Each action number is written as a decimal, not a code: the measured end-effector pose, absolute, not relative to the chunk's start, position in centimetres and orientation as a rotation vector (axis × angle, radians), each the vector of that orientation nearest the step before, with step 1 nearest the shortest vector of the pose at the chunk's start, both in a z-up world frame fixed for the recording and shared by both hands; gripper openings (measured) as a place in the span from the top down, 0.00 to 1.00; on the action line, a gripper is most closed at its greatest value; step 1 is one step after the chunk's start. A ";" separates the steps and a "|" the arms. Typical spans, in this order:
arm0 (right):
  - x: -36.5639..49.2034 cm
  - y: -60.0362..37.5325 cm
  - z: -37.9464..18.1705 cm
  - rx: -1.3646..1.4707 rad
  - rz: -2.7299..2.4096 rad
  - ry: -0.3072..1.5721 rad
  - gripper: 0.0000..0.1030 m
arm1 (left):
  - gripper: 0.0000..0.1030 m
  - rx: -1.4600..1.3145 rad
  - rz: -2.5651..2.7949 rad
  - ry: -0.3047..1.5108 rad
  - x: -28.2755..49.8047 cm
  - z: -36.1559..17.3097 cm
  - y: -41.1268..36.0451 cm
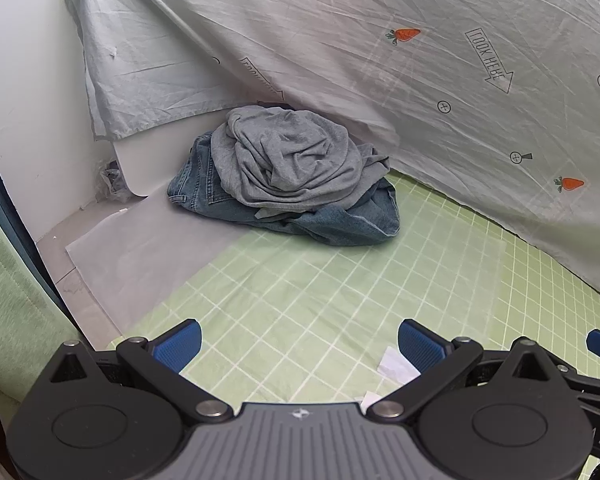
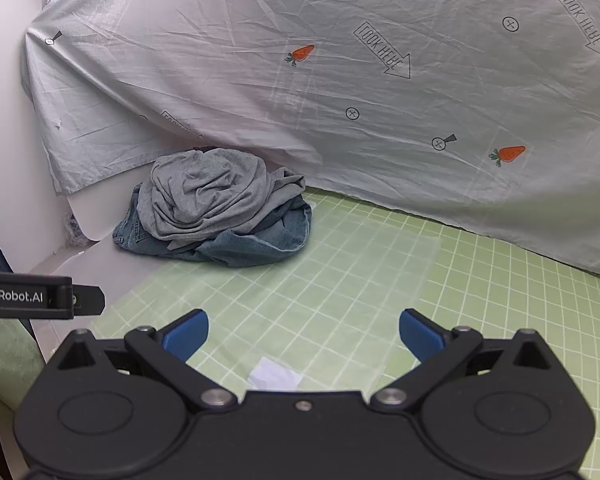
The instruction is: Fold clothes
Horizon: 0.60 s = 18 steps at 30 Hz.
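Both the left tool and the right tool are held wide open and empty, well apart from the grey top heaped on the jeans at the checked sheet's far edge — if the heap is pinched deep, both garments may be lifted together.

The surface is covered by a light green cloth with a white grid. On its far-left part lies a thin translucent white sheet, which covers both the green cloth and the pale bare surface beside it. On this area, at about 11 o'clock from the middle of the green cloth, sits 1 pile of clothes: crumpled blue jeans lie directly on the surface, and a bunched grey shirt lies on top of them. At 6 o'clock, near the lower edge, small white paper scraps lie on the green cloth.
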State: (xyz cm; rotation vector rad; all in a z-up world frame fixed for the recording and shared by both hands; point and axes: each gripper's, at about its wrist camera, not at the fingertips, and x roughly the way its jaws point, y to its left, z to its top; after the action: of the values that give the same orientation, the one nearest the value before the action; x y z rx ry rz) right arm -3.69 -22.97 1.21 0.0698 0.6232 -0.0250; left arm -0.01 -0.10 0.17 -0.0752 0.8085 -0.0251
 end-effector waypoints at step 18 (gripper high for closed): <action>-3.7 -23.0 0.6 0.077 -0.030 0.622 0.00 | 0.00 -0.058 -0.025 0.802 -0.4 0.0 -0.8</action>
State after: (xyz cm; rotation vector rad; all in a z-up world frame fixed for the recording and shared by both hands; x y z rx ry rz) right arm -3.66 -22.97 0.59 0.0767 0.6221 -0.0300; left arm -0.44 -0.79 -0.02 -0.0582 0.8016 -0.0245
